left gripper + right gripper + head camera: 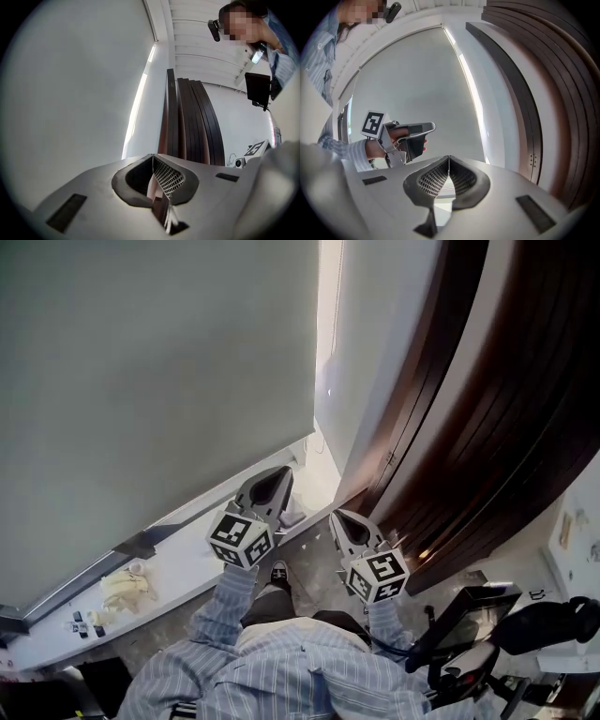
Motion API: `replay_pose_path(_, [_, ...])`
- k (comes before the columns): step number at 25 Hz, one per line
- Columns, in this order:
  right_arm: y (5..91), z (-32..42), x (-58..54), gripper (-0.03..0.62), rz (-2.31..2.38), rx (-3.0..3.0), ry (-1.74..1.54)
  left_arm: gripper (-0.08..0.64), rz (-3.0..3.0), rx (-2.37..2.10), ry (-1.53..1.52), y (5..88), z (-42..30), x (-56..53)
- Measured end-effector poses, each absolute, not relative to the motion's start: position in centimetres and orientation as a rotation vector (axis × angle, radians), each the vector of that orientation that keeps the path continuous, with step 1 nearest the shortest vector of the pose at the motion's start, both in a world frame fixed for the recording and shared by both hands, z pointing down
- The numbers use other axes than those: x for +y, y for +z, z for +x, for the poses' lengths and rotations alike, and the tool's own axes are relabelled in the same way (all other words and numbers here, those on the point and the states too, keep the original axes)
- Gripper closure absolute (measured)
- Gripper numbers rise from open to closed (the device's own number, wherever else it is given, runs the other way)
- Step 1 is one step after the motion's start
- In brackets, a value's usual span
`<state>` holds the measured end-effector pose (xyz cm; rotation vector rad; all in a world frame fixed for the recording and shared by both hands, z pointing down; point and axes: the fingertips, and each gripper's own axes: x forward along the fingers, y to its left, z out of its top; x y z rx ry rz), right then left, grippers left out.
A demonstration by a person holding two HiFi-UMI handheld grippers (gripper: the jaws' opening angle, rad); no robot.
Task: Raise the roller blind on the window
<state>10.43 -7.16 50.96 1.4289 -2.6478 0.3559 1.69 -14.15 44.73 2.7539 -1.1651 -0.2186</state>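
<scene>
Blind: the grey roller blind (159,362) is hanging fully down over the window, its bottom edge reaching the white window sill (206,563). Only a bright strip of daylight (328,324) is showing along its right edge.
Left gripper: the left gripper (279,476) is pointing at the blind's lower right corner, near it but apparently not touching. Its jaws are pressing together with nothing between them.
Right gripper: the right gripper (339,518) is hovering just beside the left one, on the side of the dark wood panelling (469,427). Its jaws are likewise closed and empty.
Step in hand: in my judgement the person is lining up to take hold of whatever drives the blind; nothing is being gripped.
Pull cord: I am not making one out clearly. If one exists, it is probably hanging in the bright strip at the right edge.
Doing it well: the jaws need opening before the reach. The cord should sit squarely between the pads and be drawn straight down, parallel to the blind's edge, in short alternating pulls.
Risk: a sideways pull could be skewing the fabric on its roll. The crumpled cloth (127,589) toward the sill's left end is lying well clear.
</scene>
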Motion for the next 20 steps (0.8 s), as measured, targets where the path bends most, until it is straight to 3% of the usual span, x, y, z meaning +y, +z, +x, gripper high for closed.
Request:
replay_pose_path(12, [49.9, 4.4, -20.7, 0.586, 1.55, -2.606, 0.344, 0.554, 2.845, -1.063, -0.177, 42.6, -2.0, -29.7])
replay_pose_path(20, [49.4, 4.8, -25.5, 0.586, 1.584, -2.56, 0.306, 0.554, 2.758, -1.201, -0.223, 42.6, -7.6, -37.1])
